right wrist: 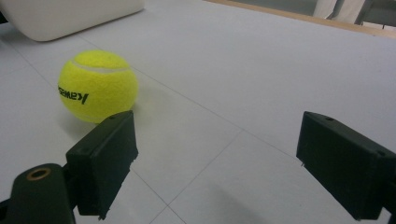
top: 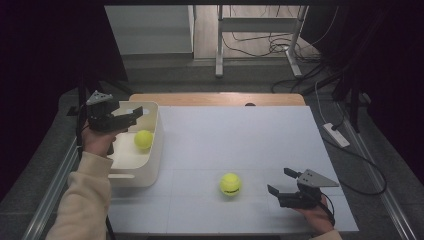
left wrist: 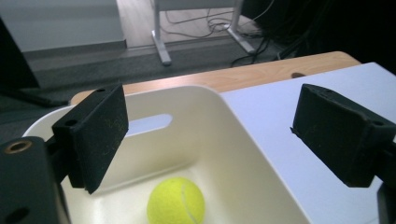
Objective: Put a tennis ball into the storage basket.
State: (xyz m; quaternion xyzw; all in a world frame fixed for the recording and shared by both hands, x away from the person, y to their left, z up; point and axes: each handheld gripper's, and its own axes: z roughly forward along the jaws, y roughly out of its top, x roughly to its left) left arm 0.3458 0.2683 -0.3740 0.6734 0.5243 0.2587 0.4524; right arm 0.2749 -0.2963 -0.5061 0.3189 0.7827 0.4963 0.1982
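A: Where are the balls?
B: One ball [top: 143,139] lies inside the white bin [top: 150,170] at left centre. The left gripper [top: 131,116] hangs above it, jaws wide apart, holding nothing.

A: And the other?
B: The second ball [top: 230,184] rests on the table [top: 240,135], lower centre. The right gripper [top: 281,182], lower right, sits near it, jaws wide, empty.
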